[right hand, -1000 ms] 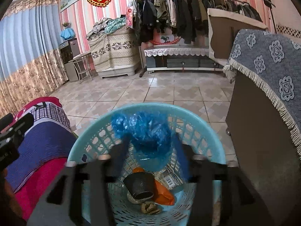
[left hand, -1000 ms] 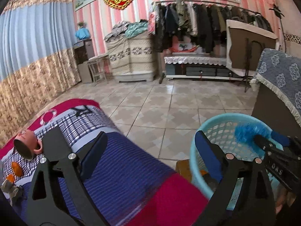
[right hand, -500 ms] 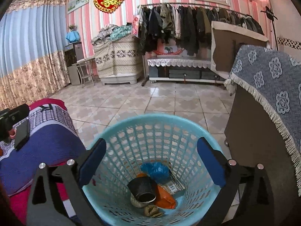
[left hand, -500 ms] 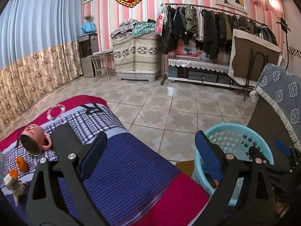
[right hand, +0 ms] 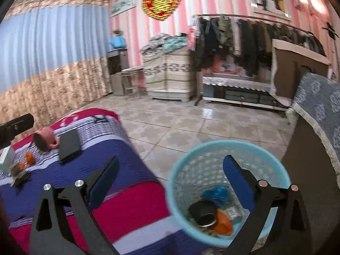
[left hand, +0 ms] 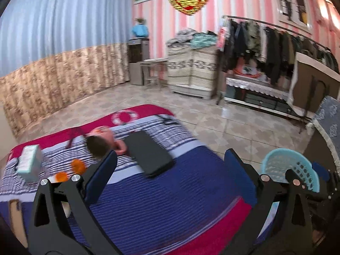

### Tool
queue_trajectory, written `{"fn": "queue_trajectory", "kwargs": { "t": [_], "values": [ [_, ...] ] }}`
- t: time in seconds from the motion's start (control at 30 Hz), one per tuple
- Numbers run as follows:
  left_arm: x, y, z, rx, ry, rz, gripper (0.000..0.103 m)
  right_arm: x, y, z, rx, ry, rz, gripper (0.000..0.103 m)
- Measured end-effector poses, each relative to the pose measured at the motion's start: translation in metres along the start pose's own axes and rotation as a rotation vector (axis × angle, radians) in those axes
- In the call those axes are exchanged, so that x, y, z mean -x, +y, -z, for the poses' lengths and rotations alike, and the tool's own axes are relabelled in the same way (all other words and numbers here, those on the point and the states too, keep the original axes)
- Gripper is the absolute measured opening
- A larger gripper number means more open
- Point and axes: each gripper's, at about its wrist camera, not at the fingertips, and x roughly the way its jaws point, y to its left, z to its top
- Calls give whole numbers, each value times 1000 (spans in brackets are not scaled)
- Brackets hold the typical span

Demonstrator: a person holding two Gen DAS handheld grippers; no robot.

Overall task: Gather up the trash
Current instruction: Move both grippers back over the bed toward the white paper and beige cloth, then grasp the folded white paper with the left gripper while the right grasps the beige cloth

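A light blue mesh basket (right hand: 225,148) stands on the floor beside the bed; it also shows in the left wrist view (left hand: 276,159). Inside lie a blue crumpled bag (right hand: 215,193), a dark cup (right hand: 201,213) and an orange wrapper (right hand: 223,225). My right gripper (right hand: 170,180) is open and empty, above the basket's left rim. My left gripper (left hand: 170,170) is open and empty over the striped bedspread (left hand: 170,201). On the bed lie orange peel pieces (left hand: 77,165), a small box (left hand: 29,161), a pink cup on its side (left hand: 99,144) and a black phone (left hand: 148,153).
A cloth-covered cabinet (right hand: 318,127) stands right of the basket. Tiled floor (right hand: 191,123) stretches to a clothes rack (right hand: 244,42) and a covered chest (right hand: 167,72) at the far wall. Curtains (left hand: 53,53) hang on the left.
My right gripper let the blue bag drop into the basket, opened and drew back to the left. My left gripper swung left over the bed, bringing the phone, cup and peel into view.
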Motion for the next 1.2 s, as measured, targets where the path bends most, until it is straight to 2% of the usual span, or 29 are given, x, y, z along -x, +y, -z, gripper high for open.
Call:
{"fn": "queue_trajectory", "kwargs": {
  "t": [0.17, 0.43, 0.77, 1.2],
  "values": [
    [17, 54, 13, 23, 1, -121, 97, 4, 34, 2, 34, -1, -76, 96],
    [42, 124, 43, 60, 12, -232, 97, 8, 82, 14, 123, 6, -162, 96],
    [34, 170, 78, 109, 71, -275, 97, 2, 120, 29, 197, 36, -216, 96],
    [18, 201, 102, 177, 125, -294, 97, -18, 155, 38, 271, 72, -263, 96]
  ]
}}
